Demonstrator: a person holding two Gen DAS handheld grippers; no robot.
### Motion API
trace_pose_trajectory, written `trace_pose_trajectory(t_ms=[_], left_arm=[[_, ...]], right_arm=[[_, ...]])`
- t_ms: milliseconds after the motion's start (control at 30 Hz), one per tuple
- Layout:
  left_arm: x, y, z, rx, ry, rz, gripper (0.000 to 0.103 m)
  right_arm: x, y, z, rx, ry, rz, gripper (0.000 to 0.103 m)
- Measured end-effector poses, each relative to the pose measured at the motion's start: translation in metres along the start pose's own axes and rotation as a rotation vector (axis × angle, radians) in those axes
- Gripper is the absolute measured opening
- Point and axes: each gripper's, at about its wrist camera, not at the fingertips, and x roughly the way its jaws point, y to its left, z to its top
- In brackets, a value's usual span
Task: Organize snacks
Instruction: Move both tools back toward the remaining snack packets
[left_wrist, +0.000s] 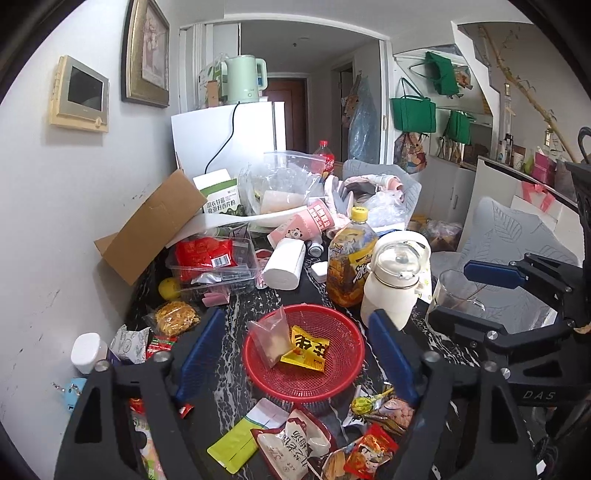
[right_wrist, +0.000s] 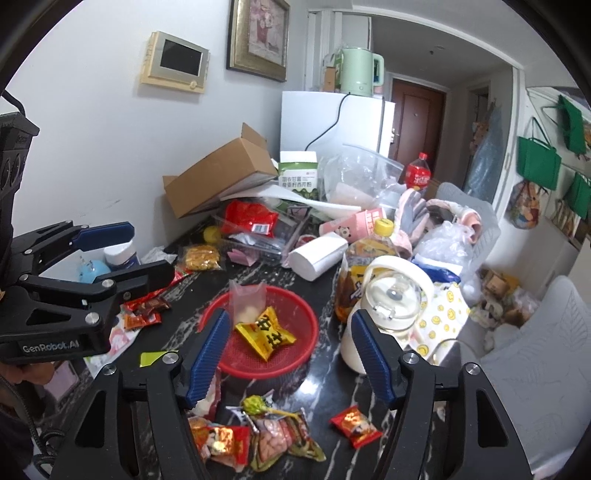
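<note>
While both grippers hang above the dark marbled table (left_wrist: 229, 373), their blue-padded jaws stand wide and hold nothing. Nearest the left gripper (left_wrist: 295, 354) lie loose snacks: a white packet (left_wrist: 291, 439) with Chinese writing, a green sachet (left_wrist: 234, 445), a lollipop (left_wrist: 364, 404) and a small red packet (left_wrist: 371, 452). Seen from the right gripper (right_wrist: 291, 354), another red packet (right_wrist: 354, 426) lies on the table between its fingers. Just beyond both pairs of fingers sits the red basket (left_wrist: 332, 384), holding a yellow packet (left_wrist: 306, 349) with red Chinese characters and a clear pink bag (left_wrist: 267, 339). "GenRobot.AI" reads on the left gripper's body, "DAS" on the right's. Behind the basket stand a white jug (left_wrist: 391, 284) and a yellow-capped tea bottle (left_wrist: 351, 258); farther off, a green-and-white box (left_wrist: 221, 194) and a cardboard box (left_wrist: 155, 225).
</note>
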Motion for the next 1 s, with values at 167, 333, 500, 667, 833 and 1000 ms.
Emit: trace_pose_trajectory(t_ms=[167,333,500,667,833,1000], left_arm=[[-0.016,-0.01,-0.01,0.018,-0.014,-0.011,0.083],[-0.029,-0.015,-0.023,0.028,-0.016,-0.024,0.084],[-0.04,-0.019,-0.036,0.039,0.001,-0.034,0.084],[-0.046,-0.019,-0.049,0.034,0.028,-0.044,0.084],[-0.052,-0.019,-0.064,0.038,0.046,-0.048,0.084],[-0.049,-0.014,-0.08,0.048,0.083,-0.055,0.084]], right_arm=[[-0.02,0.003,-0.011,0.013,-0.01,-0.016,0.07],[-0.038,0.007,-0.023,0.024,-0.029,-0.038,0.078],[-0.049,0.014,-0.035,0.025,-0.031,-0.051,0.08],[-0.053,0.019,-0.049,0.048,-0.017,-0.038,0.08],[-0.052,0.028,-0.065,0.061,0.008,-0.047,0.08],[-0.044,0.036,-0.08,0.079,0.043,-0.034,0.08]])
